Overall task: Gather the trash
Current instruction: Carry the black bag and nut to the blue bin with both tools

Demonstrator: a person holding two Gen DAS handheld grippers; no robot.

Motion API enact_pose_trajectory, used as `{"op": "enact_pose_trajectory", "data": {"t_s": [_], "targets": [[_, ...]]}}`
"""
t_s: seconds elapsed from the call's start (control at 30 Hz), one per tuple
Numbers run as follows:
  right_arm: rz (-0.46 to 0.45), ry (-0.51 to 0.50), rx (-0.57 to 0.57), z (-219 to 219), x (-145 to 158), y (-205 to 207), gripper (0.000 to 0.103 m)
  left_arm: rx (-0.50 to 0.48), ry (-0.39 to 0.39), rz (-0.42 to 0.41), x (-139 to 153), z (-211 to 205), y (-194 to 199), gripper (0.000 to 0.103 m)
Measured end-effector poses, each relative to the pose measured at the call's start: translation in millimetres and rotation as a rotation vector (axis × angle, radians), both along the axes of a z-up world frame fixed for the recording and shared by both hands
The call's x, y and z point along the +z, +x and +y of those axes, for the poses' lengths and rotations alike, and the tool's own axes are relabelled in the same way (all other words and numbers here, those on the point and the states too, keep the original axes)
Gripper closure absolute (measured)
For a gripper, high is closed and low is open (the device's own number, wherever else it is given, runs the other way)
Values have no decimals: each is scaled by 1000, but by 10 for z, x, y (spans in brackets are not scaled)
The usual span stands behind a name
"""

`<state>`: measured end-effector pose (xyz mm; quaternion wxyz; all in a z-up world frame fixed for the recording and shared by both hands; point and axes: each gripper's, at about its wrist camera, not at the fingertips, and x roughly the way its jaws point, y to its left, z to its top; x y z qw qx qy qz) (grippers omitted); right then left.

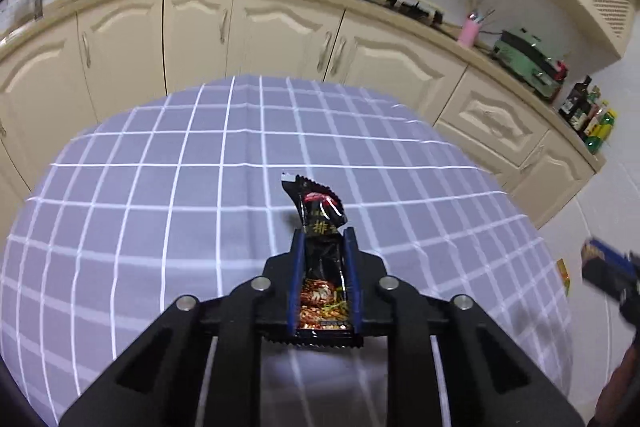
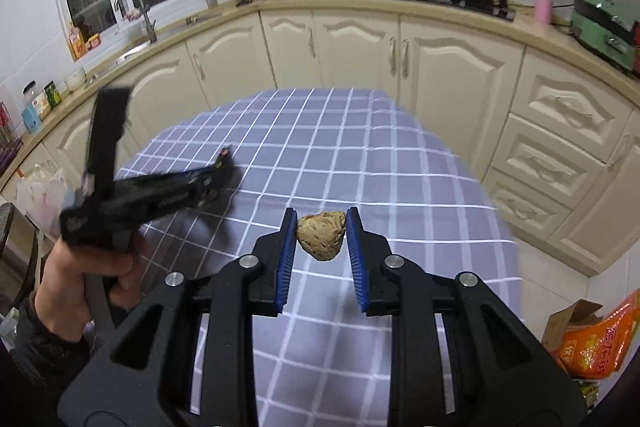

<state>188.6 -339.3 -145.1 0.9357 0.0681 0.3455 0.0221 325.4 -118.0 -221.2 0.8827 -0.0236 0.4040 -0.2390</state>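
Observation:
My left gripper (image 1: 323, 231) is shut on a black snack wrapper (image 1: 322, 215) with red print, held above the checked tablecloth (image 1: 160, 187). The wrapper runs back between the blue pads and its torn top sticks up past the fingertips. In the right wrist view the left gripper (image 2: 222, 165) shows blurred at the left, held by a hand, with the wrapper tip at its end. My right gripper (image 2: 321, 217) is shut on a beige crumpled lump (image 2: 321, 235), held between the blue pads (image 2: 285, 259) above the tablecloth (image 2: 400, 187).
Cream kitchen cabinets (image 2: 340, 47) and a countertop curve behind the table. An orange bag (image 2: 600, 339) and a cardboard box (image 2: 568, 319) sit on the floor at right. A white plastic bag (image 2: 44, 195) hangs at left. The right gripper shows blurred at the edge of the left wrist view (image 1: 608, 271).

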Motion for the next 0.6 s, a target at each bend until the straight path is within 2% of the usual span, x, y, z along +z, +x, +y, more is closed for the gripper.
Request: {"op": "enact_pose_trajectory", "data": {"t_s": [0.23, 0.33, 0.47, 0.6], "targets": [[-92, 33, -38, -326, 328, -571, 78, -41, -80, -128, 571, -221, -860, 85], [-128, 42, -68, -525, 432, -825, 78, -83, -106, -189, 839, -467, -1238, 85], [-147, 65, -126, -866, 464, -1148, 78, -152, -121, -234, 1035, -841, -1599, 85], [-150, 95, -204, -1262, 395, -1432, 78, -228, -131, -234, 1064, -1251, -1875, 85]]}}
